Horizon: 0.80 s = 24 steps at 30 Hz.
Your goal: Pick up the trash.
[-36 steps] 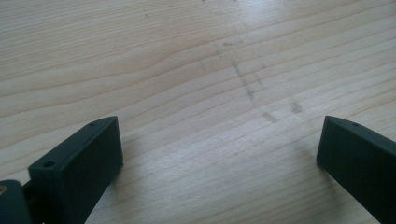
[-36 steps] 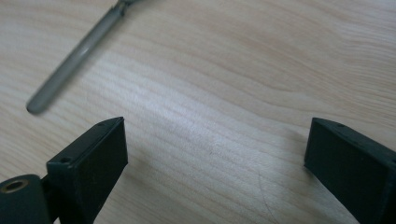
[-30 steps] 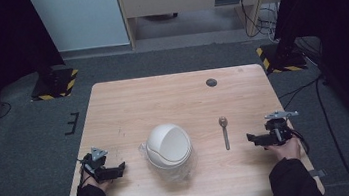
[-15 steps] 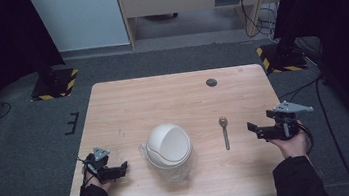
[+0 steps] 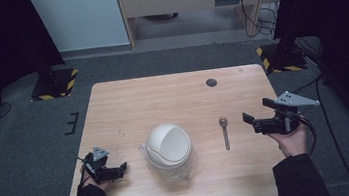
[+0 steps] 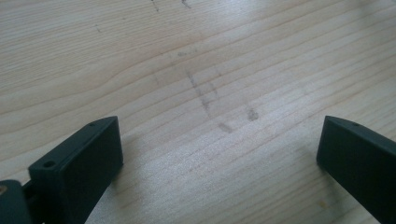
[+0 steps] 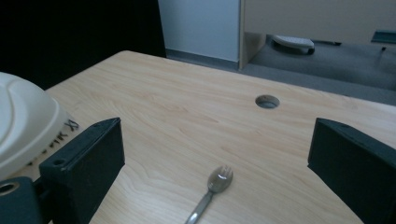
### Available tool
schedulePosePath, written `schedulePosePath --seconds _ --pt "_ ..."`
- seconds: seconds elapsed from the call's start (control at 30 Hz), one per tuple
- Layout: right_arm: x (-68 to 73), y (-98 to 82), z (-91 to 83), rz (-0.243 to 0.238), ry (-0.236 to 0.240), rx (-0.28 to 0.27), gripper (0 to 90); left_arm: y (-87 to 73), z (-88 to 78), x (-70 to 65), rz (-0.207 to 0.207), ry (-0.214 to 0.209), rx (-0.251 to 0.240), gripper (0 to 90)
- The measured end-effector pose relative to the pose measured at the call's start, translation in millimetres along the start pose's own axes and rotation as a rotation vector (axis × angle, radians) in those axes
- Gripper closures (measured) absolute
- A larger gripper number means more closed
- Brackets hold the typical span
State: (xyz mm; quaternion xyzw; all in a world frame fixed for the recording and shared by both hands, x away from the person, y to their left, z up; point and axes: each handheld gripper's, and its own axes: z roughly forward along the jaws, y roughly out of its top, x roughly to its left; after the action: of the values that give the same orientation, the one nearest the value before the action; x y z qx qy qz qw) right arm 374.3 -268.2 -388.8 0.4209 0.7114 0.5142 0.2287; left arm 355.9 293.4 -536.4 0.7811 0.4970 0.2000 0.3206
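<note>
The right hand-held gripper (image 5: 258,120) is held above the bench (image 5: 173,103) near its right edge, raised off the wood, with its jaws spread wide and nothing between them. In the right gripper view the same hand-held gripper (image 7: 215,158) is seen pointing across the bench, and a metal spork (image 7: 212,186) is framed between the two black jaws, lying flat on the wood with its tined head towards the far side. In the high view the spork (image 5: 224,132) is found just left of the right hand-held gripper and apart from it, its handle towards the person.

The left hand-held gripper (image 5: 116,170) is rested low at the near left corner of the bench, its jaws likewise spread and empty; in the left gripper view only bare, faintly scuffed wood (image 6: 210,98) is seen between them.

Between the two, a white domed bin (image 5: 168,146) with a swing lid is stood on the bench, well apart from the left hand-held gripper and near the spork. Its lid is seen closed, so its contents cannot be told. Dark handwriting is seen low on its side (image 7: 56,135), but it cannot be read. A round hole (image 5: 211,82) is set in the bench near the far edge.
</note>
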Motion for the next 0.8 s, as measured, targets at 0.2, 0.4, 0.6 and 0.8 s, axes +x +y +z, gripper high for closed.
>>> schedulePosePath --seconds 0.2,0.4,0.6,0.8 --pt "15.5 17.9 3.8 -0.027 0.034 -0.040 3.5 -0.4 -0.8 1.9 -0.007 -0.016 -0.005 0.0" --pt "34.7 40.5 12.8 -0.063 0.072 -0.078 2.8 0.7 0.7 0.3 0.006 -0.001 0.003 0.0" --pt "54.2 53.5 26.3 -0.097 0.110 -0.083 2.8 1.8 1.7 -0.7 -0.005 0.011 0.004 0.0" --pt "72.5 61.6 39.1 -0.108 0.154 -0.080 2.8 3.1 3.1 -3.7 -0.032 0.038 0.004 0.0"
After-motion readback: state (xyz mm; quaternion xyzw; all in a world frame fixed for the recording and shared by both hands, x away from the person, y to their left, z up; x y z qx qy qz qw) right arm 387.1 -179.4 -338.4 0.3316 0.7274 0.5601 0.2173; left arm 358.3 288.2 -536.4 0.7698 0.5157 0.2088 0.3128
